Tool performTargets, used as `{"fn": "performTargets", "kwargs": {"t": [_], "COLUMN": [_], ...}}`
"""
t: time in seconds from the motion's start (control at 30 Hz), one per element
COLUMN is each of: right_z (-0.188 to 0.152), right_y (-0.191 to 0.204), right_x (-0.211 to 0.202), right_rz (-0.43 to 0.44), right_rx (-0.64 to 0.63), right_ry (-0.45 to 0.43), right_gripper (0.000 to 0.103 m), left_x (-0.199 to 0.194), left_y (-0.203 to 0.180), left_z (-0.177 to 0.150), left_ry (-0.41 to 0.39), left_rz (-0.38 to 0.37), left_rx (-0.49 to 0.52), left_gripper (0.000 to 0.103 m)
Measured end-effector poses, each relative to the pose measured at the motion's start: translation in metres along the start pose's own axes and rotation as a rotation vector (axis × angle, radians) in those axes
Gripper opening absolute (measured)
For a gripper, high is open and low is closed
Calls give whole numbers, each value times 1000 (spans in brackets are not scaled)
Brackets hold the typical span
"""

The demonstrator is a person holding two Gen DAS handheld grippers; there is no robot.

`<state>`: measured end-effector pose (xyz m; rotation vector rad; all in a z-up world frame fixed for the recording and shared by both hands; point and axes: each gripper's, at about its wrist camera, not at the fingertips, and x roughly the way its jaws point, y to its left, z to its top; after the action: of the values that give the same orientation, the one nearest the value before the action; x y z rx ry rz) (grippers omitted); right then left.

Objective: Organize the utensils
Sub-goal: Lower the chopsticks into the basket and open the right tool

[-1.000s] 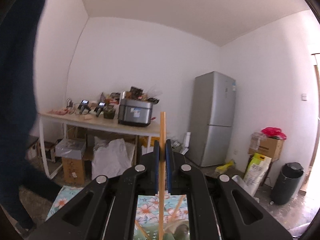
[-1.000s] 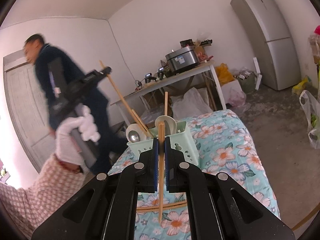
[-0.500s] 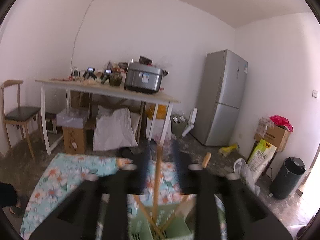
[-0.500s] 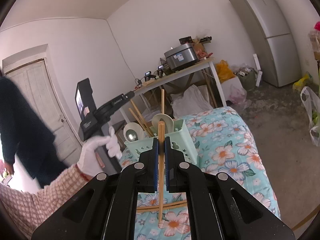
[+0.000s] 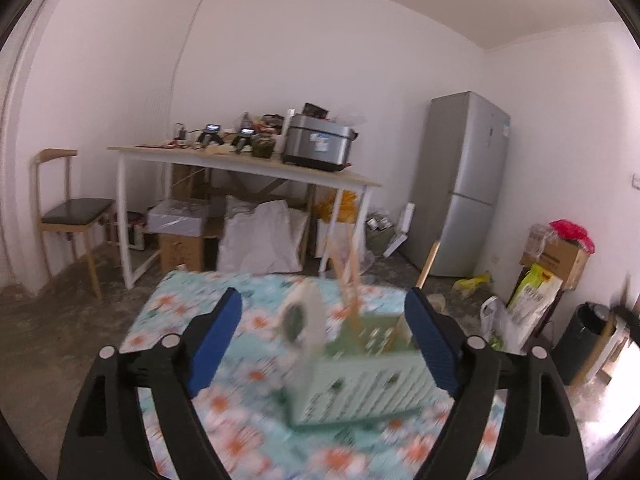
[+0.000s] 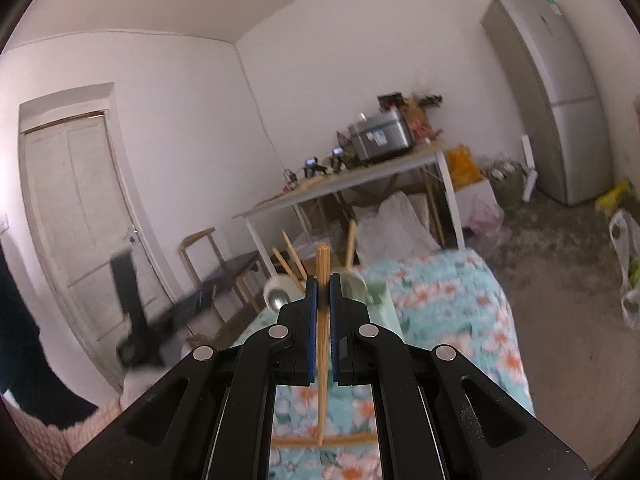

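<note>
— Where do we have the thin wooden chopstick (image 6: 321, 320)?
— Upright, pinched in our right tongs (image 6: 323, 280), above the bench's flowery turquoise cloth (image 6: 452, 300).
— And our left tongs (image 5: 322, 312)?
— Their jaws have just been opening; they stand wide, gripping nothing, with the pale green slotted plastic utensil basket (image 5: 360, 384) beyond them, chopsticks and a ladle standing inside.

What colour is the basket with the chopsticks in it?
Pale mint green. The basket shows best in the left wrist view.
</note>
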<state>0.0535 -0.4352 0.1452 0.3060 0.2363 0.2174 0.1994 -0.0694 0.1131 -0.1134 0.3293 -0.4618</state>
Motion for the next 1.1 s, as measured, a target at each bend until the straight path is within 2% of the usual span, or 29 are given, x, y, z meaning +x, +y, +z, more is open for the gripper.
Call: {"fn": "performTargets", "kwargs": {"t": [0.23,0.43,0.67,0.8,0.97,1.0,1.1], "right_z": [65,97,84,67,47,43,41], "right_y": [28,48,48,40,32,30,25], "right_x": [18,60,118,148,167,168,161], "right_rz": [33,8,-66,-113,-142,-149,-155], "right_rx": [-89,-151,-194,-214,-214,-209,-195], "right_ry": [-128,-177,-116,-52,48,68,81], "right_gripper": [4,4,4,4,5,7,22], "left_x": [-28,-35,-39,-39,-36,-36,-35], "left_y": [34,50,49,45,44,44,44], "left_z": [-50,-87,-107,-109,-117,-117,-118], "left_ry": [115,212,256,266,282,285,285], "left_rz": [55,39,11,-6,-21,-23,-23], "left_rx": [-56,-97,-83,-70,-68,-72,-78], "left_gripper": [87,87,87,87,87,87,87]}}
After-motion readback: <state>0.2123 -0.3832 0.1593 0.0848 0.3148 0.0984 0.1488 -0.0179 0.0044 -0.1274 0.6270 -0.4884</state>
